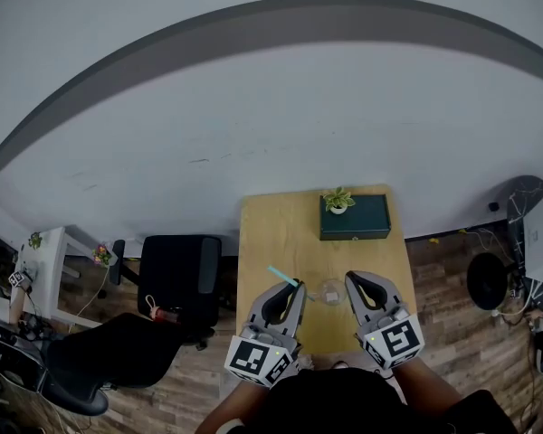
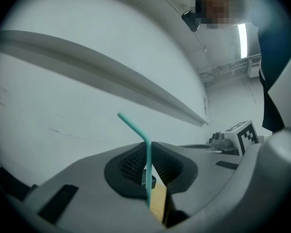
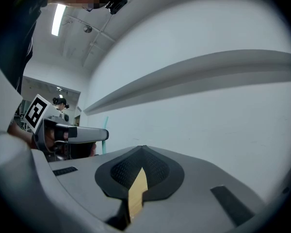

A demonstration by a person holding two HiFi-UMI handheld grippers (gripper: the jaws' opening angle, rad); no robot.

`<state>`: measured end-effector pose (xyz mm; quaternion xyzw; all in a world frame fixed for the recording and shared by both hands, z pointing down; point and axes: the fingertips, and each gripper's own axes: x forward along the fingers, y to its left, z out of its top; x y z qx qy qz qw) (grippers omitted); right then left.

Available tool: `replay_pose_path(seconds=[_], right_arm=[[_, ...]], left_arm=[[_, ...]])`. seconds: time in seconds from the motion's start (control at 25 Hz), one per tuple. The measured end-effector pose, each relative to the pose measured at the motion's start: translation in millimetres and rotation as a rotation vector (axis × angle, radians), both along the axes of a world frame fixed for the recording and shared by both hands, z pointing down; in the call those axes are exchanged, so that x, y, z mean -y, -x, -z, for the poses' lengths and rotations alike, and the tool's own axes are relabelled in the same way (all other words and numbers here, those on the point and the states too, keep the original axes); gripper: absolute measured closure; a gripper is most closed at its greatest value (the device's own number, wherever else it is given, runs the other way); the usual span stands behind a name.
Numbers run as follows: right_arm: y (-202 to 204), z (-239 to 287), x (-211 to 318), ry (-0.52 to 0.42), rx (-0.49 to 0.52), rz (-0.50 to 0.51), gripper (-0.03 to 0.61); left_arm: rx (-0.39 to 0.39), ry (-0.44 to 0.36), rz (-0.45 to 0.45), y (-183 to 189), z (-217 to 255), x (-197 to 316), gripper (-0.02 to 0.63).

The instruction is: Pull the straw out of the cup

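Head view: showed a wooden table [image 1: 281,224] against a pale wall, with a clear cup [image 1: 329,291] near its front edge. Placed the cup between the left gripper [image 1: 296,287] and the right gripper [image 1: 352,278], touching neither. Caught a teal straw [image 1: 281,275] at the left gripper's tip, out of the cup and just left of it, slanting up and away. Farther back, picked out a green box [image 1: 355,220] with a small plant [image 1: 338,200] at its far left corner, and off the table's left side a black chair [image 1: 176,274]. Left gripper view: found the jaws clamped on the straw, pinched upright between them, its bent top leaning left against the wall, its lower end showing in the gap below. Took in the right gripper at the right edge. Right gripper view: found the jaws closed with nothing between them, only a sliver of table under the tips. Glimpsed the left gripper at the left, the straw rising behind it
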<state>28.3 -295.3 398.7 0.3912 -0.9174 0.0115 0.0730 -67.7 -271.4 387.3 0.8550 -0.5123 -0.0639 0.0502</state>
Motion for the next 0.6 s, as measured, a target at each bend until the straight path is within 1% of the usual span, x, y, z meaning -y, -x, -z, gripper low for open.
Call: replay_pose_path(seconds=[0.12, 0.32, 0.6], right_arm=[[-1.0, -2.6, 0.1, 0.01, -0.01, -0.006, 0.56], [-0.5, -3.5, 2.8, -0.005, -0.022, -0.002, 0.56], [-4.8, 3.9, 7.8, -0.03, -0.008, -0.023, 0.56]], left_arm=[[-0.014, 0.007, 0.007, 1.6, -0.9, 1.8, 0.566], [-0.052, 0.008, 0.018, 1.5, -1.9, 11.6, 0.568], [-0.046, -0.006, -0.012, -5.5, 2.6, 12.2, 0.568]])
